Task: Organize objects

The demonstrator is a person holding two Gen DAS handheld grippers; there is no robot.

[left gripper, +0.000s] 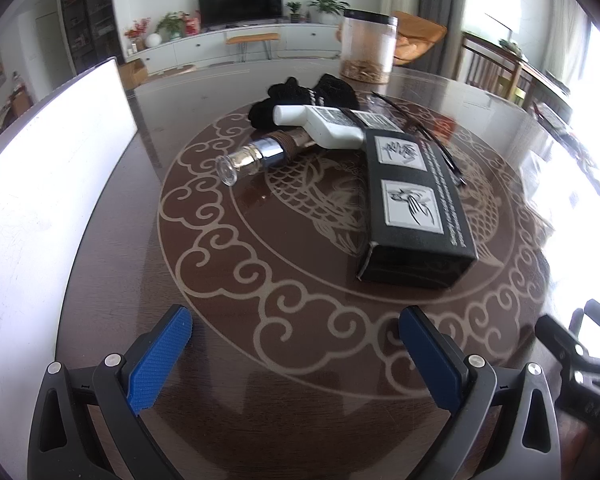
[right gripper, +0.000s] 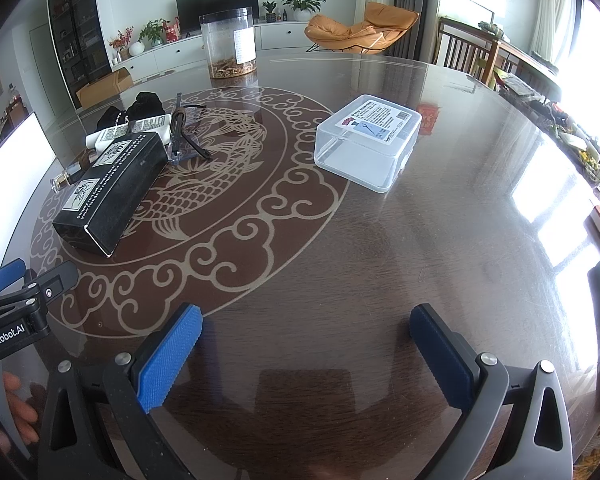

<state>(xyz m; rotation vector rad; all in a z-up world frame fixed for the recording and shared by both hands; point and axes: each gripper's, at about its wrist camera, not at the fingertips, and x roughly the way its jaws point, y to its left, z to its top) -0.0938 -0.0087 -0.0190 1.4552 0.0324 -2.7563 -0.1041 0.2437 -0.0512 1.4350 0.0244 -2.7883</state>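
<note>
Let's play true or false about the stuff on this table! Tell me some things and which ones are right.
1. The black box lies flat on the table. True.
2. The clear plastic box sits on top of the black box. False: it stands apart, on bare table to the right.
3. The tall clear jar is full to the top. False: only a brownish layer shows at the bottom.
4. Both tools, left and right, are open and hold nothing. True.
5. The small glass bottle stands upright. False: it lies on its side.
</note>
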